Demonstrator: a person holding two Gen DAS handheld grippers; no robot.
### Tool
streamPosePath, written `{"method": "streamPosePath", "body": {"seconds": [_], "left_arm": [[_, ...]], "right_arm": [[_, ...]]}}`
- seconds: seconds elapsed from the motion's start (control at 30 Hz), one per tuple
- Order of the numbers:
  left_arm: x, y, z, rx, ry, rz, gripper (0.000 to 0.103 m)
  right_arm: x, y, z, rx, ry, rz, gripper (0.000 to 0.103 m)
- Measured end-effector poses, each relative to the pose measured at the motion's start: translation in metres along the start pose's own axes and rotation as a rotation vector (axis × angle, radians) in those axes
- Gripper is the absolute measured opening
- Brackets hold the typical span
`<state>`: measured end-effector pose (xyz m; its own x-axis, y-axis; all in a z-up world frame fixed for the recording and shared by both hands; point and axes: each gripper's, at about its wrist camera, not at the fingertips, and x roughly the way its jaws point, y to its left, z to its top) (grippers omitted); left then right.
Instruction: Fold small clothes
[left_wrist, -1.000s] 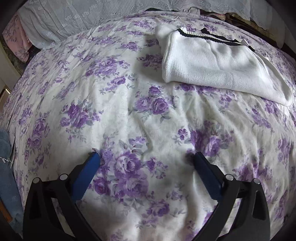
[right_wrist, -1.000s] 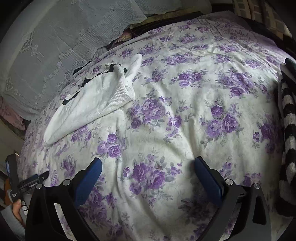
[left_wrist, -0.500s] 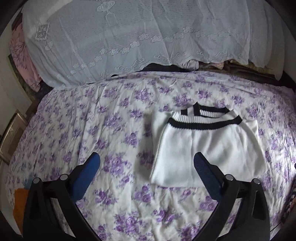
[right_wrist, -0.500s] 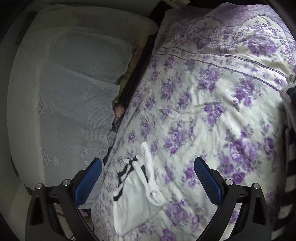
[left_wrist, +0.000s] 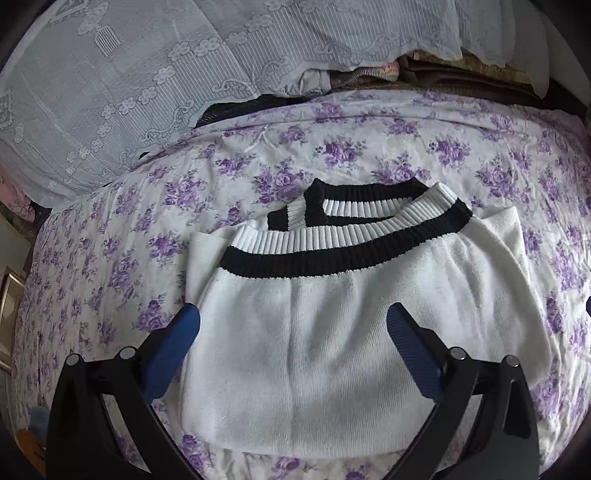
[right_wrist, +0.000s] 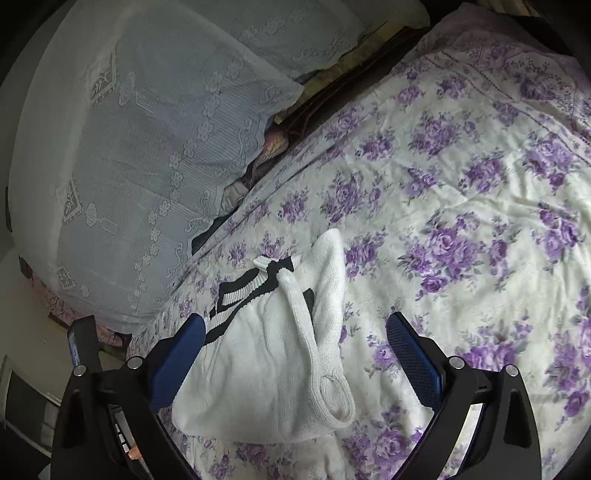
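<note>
Up close, we see no writing on the folded white sweater (left_wrist: 314, 332) lying on the flowery bedspread (left_wrist: 110, 258). Our left gripper (left_wrist: 293, 325) and right gripper (right_wrist: 295, 332) both hang wide apart, holding nothing. A lace cover (left_wrist: 129, 74) sits behind.

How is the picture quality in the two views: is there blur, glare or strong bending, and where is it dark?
Left wrist view: sharp, soft daylight without glare; the white sweater shows its knit clearly; the floral bedspread bends strongly toward the dark corners. Right wrist view: also sharp, the bedspread is brightest at right, the lace cover is dim, and the lower left is in shadow.
</note>
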<state>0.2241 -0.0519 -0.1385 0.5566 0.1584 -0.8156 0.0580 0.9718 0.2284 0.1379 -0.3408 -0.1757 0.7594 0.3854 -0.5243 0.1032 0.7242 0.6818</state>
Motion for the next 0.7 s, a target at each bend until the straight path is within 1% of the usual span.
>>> {"method": "streamPosePath", "body": {"seconds": [0.07,0.13,0.2,0.4,0.47,0.57,0.6,0.63,0.67,0.7], "left_arm": [[0.012,0.000,0.003,-0.023,0.018,-0.007,0.099],[0.022,0.001,0.004,-0.046,0.033,-0.012,0.098],[0.031,0.000,0.004,-0.052,0.046,-0.014,0.099],[0.050,-0.010,-0.004,-0.011,0.060,0.008,0.099],[0.056,-0.009,-0.007,-0.017,0.066,0.001,0.099],[0.058,-0.006,-0.011,-0.036,0.048,-0.017,0.099],[0.059,-0.006,-0.012,-0.035,0.042,-0.021,0.099],[0.060,-0.005,-0.013,-0.033,0.038,-0.024,0.099],[0.060,-0.005,-0.014,-0.032,0.034,-0.026,0.099],[0.061,-0.005,-0.014,-0.032,0.031,-0.028,0.099]], "right_arm": [[0.015,0.001,-0.003,-0.018,0.043,-0.001,0.090],[0.028,0.001,-0.008,-0.035,0.080,-0.004,0.077],[0.038,0.000,-0.012,-0.046,0.113,-0.011,0.070],[0.061,-0.012,-0.018,-0.047,0.170,-0.030,0.070],[0.066,-0.013,-0.021,-0.059,0.177,-0.030,0.070],[0.073,-0.011,-0.026,-0.087,0.186,-0.030,0.069],[0.074,-0.010,-0.028,-0.098,0.186,-0.032,0.066],[0.076,-0.009,-0.028,-0.105,0.188,-0.031,0.060],[0.077,-0.008,-0.029,-0.107,0.192,-0.029,0.057],[0.079,-0.009,-0.030,-0.102,0.195,-0.025,0.051]]}}
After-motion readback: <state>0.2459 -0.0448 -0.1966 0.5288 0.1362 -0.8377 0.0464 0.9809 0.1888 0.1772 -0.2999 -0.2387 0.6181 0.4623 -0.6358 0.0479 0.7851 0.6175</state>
